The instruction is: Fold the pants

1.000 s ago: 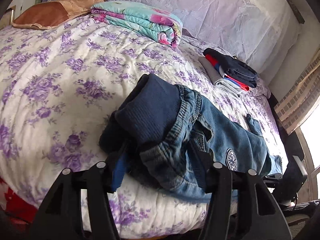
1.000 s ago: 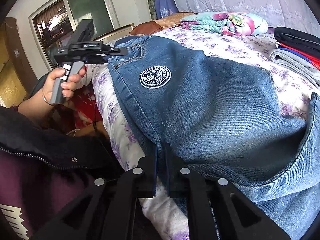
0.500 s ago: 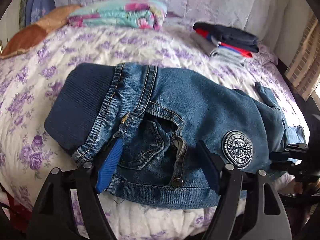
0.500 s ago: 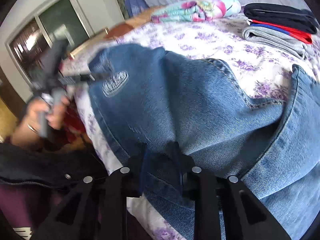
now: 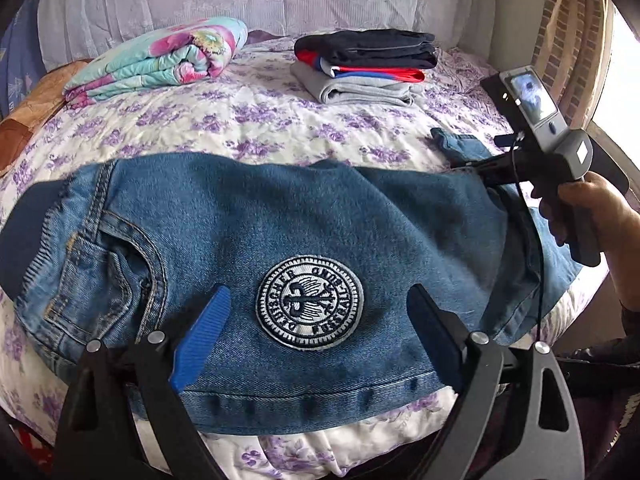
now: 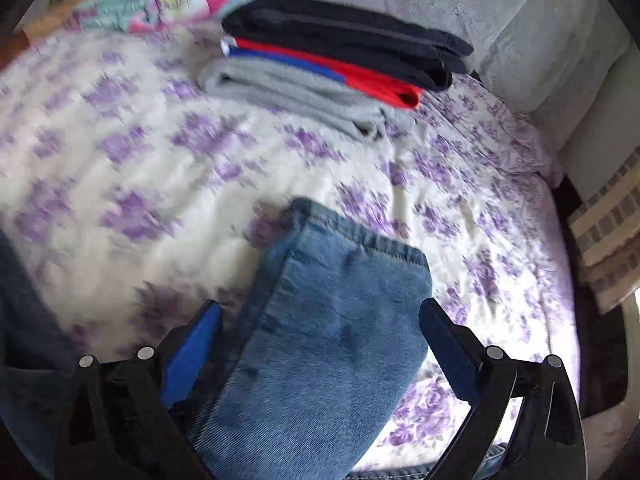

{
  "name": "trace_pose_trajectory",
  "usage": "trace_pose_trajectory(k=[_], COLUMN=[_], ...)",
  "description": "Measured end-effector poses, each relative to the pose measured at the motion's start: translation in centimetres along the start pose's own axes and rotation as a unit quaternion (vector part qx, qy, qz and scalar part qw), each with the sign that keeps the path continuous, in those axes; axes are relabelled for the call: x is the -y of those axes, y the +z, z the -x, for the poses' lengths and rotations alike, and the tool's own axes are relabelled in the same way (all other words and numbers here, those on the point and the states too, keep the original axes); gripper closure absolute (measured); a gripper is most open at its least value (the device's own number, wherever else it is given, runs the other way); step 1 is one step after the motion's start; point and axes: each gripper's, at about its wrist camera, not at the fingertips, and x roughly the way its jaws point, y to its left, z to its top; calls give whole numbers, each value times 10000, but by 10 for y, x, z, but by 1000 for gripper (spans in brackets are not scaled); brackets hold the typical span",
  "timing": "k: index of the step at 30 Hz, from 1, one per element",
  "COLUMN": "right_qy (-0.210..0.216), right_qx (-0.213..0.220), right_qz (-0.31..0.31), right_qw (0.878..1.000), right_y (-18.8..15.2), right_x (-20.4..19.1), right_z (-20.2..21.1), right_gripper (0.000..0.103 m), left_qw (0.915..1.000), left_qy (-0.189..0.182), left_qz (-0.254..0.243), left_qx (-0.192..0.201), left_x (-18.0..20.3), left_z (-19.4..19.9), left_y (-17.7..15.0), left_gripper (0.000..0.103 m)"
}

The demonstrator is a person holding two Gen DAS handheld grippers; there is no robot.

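Left tool (image 5: pixel 316 320) angled down over the jeans (image 5: pixel 280 248) spread across the bed (image 5: pixel 280 120), jaws opening, released, straddling the round patch (image 5: pixel 310 302). Right tool (image 6: pixel 320 332) tilts down over a leg cuff (image 6: pixel 340 280), jaws opening, gripping nothing. Only the left view shows the hand (image 5: pixel 592 216) holding the right tool; right view blurred.

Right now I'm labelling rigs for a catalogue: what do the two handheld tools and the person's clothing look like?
Each tool has black triangular finger frames with silver rivets; one pad is ribbed blue, the other dark: left tool, right tool. From the left view, the right tool has a grey pistol handle, a small screen on top and a thin black cable. The sleeve is dark.
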Motion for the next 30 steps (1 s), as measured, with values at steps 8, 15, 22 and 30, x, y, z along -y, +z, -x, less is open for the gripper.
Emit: trace_pose_trajectory(k=[8, 15, 22, 30], right_qy=[970, 1561, 1863, 2546], right_qx=[1764, 1781, 2031, 2624], right_qz=[-2366, -3932, -4379, -3555], right_qw=[9505, 8884, 8558, 8602], right_y=[-126, -270, -268, -232], right_x=[135, 150, 198, 225], right_z=[112, 71, 80, 110], right_gripper=[94, 77, 30, 96], left_qw=[9997, 9996, 9997, 9995], left_qy=[-202, -230, -216, -227], left_qz=[-17, -22, 20, 137], left_qx=[142, 171, 123, 176], left_x=[-7, -4, -5, -7], left_z=[0, -4, -1, 0], left_y=[-8, -10, -9, -10], left_gripper=[16, 11, 11, 11])
